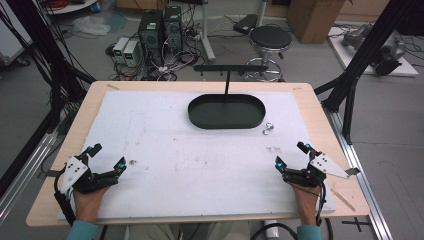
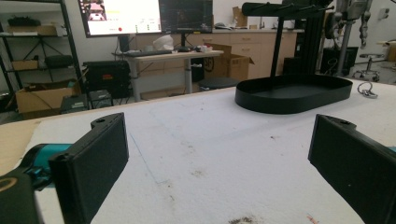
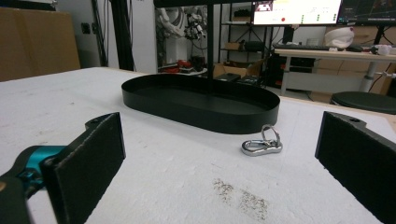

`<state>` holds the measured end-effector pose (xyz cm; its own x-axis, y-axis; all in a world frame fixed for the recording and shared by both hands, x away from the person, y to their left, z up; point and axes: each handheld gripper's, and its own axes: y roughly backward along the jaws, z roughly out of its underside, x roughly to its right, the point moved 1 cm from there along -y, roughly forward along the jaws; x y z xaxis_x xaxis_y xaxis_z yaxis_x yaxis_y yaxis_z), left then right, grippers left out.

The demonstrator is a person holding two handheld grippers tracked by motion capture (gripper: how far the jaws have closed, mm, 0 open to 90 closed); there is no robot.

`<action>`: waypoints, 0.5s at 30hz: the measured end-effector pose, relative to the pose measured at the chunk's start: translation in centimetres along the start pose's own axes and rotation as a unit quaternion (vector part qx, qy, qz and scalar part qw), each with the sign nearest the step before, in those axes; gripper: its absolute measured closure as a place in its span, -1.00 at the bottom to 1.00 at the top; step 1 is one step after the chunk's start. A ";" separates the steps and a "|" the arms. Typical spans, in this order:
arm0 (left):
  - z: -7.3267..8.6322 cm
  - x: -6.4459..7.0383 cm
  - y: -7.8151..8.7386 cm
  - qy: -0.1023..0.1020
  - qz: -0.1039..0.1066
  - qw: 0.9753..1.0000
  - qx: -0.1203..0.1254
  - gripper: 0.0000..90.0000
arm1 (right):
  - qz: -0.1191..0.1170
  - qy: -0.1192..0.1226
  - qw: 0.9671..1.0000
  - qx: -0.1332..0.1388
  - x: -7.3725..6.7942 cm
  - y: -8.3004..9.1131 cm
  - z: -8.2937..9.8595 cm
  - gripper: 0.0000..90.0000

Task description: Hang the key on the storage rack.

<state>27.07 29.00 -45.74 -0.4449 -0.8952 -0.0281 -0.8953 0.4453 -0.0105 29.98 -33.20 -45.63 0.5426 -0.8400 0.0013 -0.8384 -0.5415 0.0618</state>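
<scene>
A black oval tray (image 1: 226, 111) with an upright post and crossbar (image 1: 227, 68) stands at the back middle of the white mat; it is also the tray (image 2: 293, 93) in the left gripper view and the tray (image 3: 201, 102) in the right gripper view. A small silver carabiner clip (image 1: 268, 129) lies on the mat just right of the tray, also the clip (image 3: 261, 143) and clip (image 2: 367, 90). My left gripper (image 1: 107, 156) rests open at the front left corner. My right gripper (image 1: 291, 155) rests open at the front right, nothing between its jaws.
The white mat (image 1: 200, 150) covers a wooden table (image 1: 75, 120). Dirty smudges (image 1: 133, 162) mark the mat near the left gripper. Behind the table stand a stool (image 1: 270, 40), computer towers (image 1: 160, 27) and cables on the floor. Black frame struts (image 1: 350, 85) rise at the right.
</scene>
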 end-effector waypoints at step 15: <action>0.0 -0.1 0.1 0.001 -0.001 1.000 0.004 -0.88 | 0.004 -0.001 1.000 -0.002 -0.1 0.0 0.0 -0.98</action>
<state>27.00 29.09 -45.75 -0.4435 -0.8959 -0.0254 -0.8958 0.4440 -0.0186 29.88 -33.12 -45.61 0.5362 -0.8441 -0.0010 -0.8423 -0.5351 0.0650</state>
